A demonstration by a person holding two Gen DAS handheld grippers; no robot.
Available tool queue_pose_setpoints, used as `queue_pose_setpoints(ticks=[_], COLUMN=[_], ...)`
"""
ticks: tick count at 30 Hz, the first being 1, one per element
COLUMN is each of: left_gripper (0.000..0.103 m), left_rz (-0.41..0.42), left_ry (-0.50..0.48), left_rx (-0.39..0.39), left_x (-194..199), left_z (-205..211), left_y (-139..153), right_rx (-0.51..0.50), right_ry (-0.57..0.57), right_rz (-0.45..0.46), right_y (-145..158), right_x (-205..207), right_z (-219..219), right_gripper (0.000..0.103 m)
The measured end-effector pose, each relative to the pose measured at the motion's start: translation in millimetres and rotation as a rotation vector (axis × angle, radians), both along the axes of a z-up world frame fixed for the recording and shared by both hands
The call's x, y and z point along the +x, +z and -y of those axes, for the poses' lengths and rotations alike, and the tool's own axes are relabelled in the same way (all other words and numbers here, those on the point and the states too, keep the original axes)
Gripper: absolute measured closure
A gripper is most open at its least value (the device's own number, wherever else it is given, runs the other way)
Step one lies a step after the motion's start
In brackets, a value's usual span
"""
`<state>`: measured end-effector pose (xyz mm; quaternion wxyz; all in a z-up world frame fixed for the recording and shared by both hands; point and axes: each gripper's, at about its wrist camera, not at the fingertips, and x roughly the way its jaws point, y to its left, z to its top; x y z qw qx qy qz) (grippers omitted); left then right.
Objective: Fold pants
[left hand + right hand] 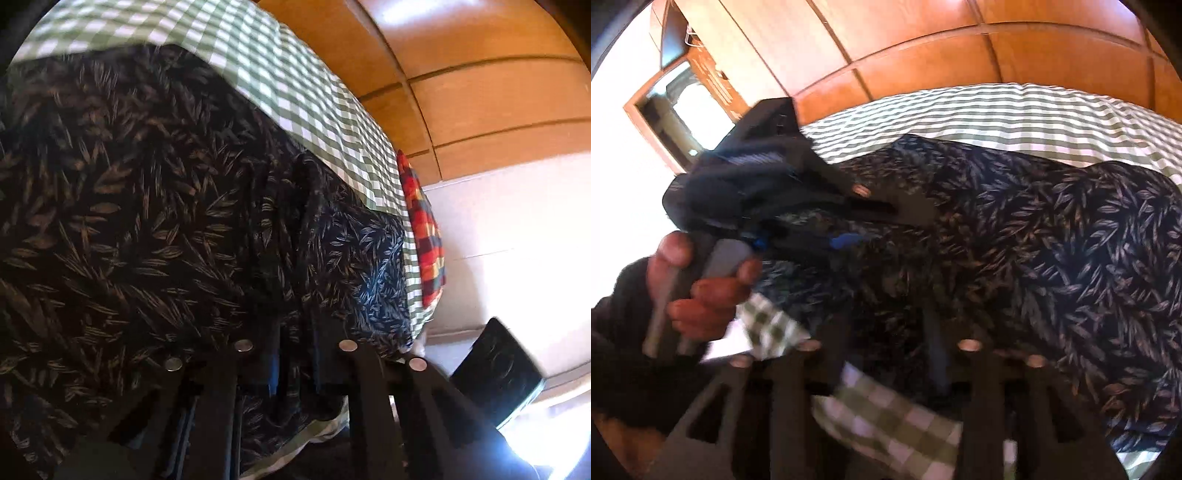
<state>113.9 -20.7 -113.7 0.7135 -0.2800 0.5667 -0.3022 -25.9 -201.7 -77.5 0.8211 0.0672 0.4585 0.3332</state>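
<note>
Dark pants (147, 184) with a pale leaf print lie spread on a green-and-white checked bed sheet (295, 92). In the left wrist view my left gripper (295, 332) sits low at the pants' near edge, its fingers close together with a fold of the cloth pinched between them. The right wrist view shows the same pants (1052, 240) and that left gripper (912, 212) from the side, held by a person's hand (709, 295). My right gripper (888, 332) stands open over the pants' near edge, with cloth under the gap but not pressed.
Orange wooden panels (960, 55) rise behind the bed. A red checked cloth (424, 229) hangs at the bed's right side, and a black boxy object (498, 369) sits below it. A wood-framed opening (672, 110) is at the far left.
</note>
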Motion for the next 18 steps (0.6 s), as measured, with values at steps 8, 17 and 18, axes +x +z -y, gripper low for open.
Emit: queue_pose_setpoints(ticks=[8, 17, 18], left_gripper=[0.092, 0.092, 0.092], left_rz=[0.145, 0.068, 0.078], left_ry=[-0.014, 0.001, 0.006], left_rx=[0.000, 0.116, 0.116], left_x=[-21, -24, -24], left_z=[-12, -18, -18], left_y=[40, -3, -5], right_rx=[0.076, 0.038, 0.030], right_ry=[-0.319, -0.511, -0.490], right_rz=[0.024, -0.007, -0.018], right_y=[47, 45, 39], right_x=[-10, -17, -14], right_z=[118, 169, 161], right_gripper=[0.058, 0.066, 0.066])
